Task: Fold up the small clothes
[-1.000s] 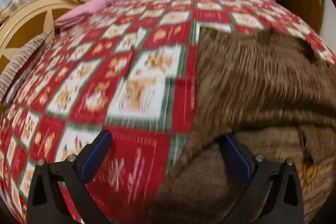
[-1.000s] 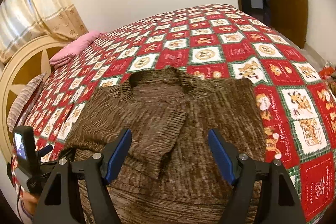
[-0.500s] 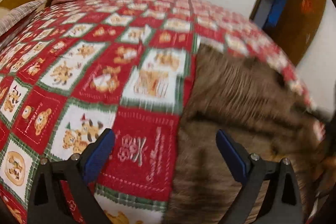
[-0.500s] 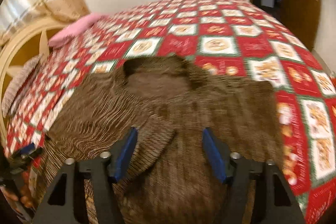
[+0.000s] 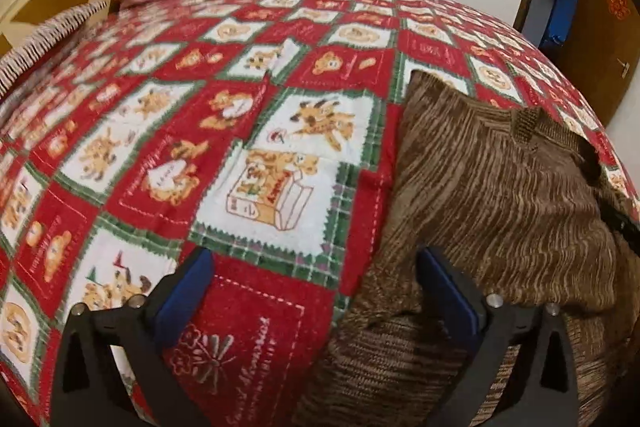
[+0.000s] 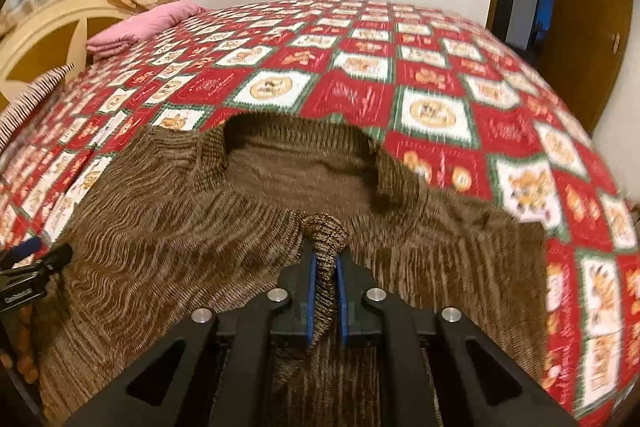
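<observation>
A brown striped knit sweater (image 6: 160, 247) lies flat on the bed, neck opening away from me. Its sleeve is folded across the chest, and my right gripper (image 6: 325, 259) is closing its jaws on the ribbed cuff (image 6: 326, 231), the blue pads pressing the knit. In the left wrist view the sweater (image 5: 500, 187) fills the right side. My left gripper (image 5: 316, 287) stands open just above the sweater's left edge, one finger (image 5: 444, 291) over the knit, the other (image 5: 188, 291) over the bedspread. It holds nothing.
A red, white and green patchwork bedspread (image 6: 432, 107) covers the whole bed. A pink folded cloth (image 6: 136, 27) lies at the far left by the cream headboard (image 6: 48, 39). A wooden door (image 6: 592, 27) stands at the right.
My right gripper came down on the folded sleeve and its jaws went from wide open to pinched on the cuff. The left gripper shifted and rolled along the sweater's left edge, staying open.
</observation>
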The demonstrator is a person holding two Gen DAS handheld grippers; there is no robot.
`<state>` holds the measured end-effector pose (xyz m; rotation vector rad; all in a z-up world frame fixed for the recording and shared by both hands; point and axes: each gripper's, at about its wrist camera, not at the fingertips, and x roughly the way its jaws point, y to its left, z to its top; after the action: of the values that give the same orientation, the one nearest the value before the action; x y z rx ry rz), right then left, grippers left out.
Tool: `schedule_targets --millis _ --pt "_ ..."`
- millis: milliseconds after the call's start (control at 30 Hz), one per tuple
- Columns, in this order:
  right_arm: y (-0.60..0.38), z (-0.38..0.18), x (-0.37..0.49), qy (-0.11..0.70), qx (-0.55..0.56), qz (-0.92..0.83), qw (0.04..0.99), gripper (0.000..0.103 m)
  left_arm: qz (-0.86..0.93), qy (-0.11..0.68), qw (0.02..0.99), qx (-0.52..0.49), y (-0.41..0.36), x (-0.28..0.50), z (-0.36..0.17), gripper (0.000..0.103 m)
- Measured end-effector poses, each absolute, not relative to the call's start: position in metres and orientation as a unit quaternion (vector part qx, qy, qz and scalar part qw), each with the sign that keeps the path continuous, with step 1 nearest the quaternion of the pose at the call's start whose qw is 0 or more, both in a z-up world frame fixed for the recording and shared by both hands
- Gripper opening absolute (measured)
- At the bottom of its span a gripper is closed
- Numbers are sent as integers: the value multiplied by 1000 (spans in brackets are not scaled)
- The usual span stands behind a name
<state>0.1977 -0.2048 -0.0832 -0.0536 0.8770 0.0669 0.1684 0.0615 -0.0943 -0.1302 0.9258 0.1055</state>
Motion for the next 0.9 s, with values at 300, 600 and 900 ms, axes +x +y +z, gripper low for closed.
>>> schedule_targets --millis 300,600,900 --pt "-173 -65 132 393 -8 108 913 18 52 444 892 -64 62 176 -98 103" --pt "-181 -94 87 479 -12 118 870 18 11 443 892 -93 86 140 -94 103" --pt "-255 23 -79 350 25 54 935 18 -37 384 915 -115 148 32 -64 103"
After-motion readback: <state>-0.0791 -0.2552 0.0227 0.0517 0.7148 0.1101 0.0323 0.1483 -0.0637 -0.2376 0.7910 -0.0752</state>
